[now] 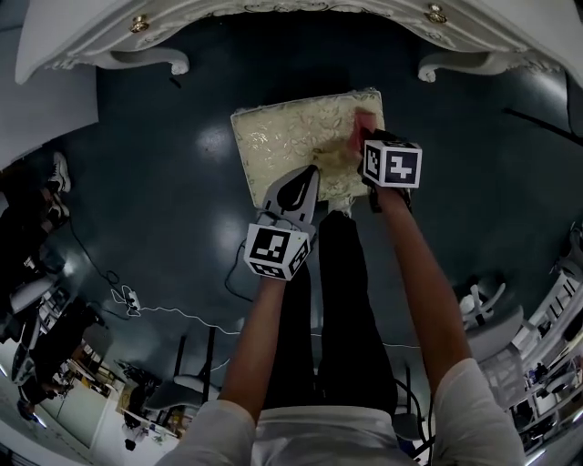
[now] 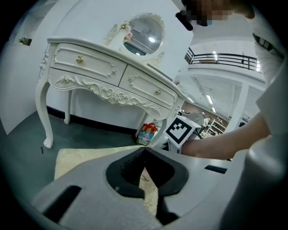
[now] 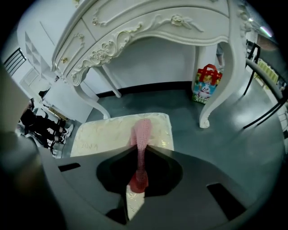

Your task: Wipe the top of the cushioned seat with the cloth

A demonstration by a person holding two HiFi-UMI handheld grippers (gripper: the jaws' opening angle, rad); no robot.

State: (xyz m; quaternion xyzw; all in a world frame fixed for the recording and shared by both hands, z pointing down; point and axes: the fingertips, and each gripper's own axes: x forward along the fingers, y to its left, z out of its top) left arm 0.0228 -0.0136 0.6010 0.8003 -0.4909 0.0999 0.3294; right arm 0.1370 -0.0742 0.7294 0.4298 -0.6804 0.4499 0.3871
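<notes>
The cushioned seat (image 1: 296, 146) is a cream and gold square pad low on the dark floor, in front of the white dressing table. My right gripper (image 1: 372, 146) is over its near right part, shut on a pink cloth (image 1: 362, 126). In the right gripper view the cloth (image 3: 141, 134) runs from between the jaws forward onto the seat (image 3: 108, 134). My left gripper (image 1: 303, 182) hovers over the seat's near edge. Its jaws are shut with nothing between them (image 2: 143, 152), and the seat (image 2: 78, 157) lies below.
A white carved dressing table (image 1: 273, 18) stands just beyond the seat, with legs (image 3: 211, 103) to either side. A colourful gift bag (image 3: 206, 85) sits beside the right leg. Cables (image 1: 137, 305) and chair bases lie behind me on the floor.
</notes>
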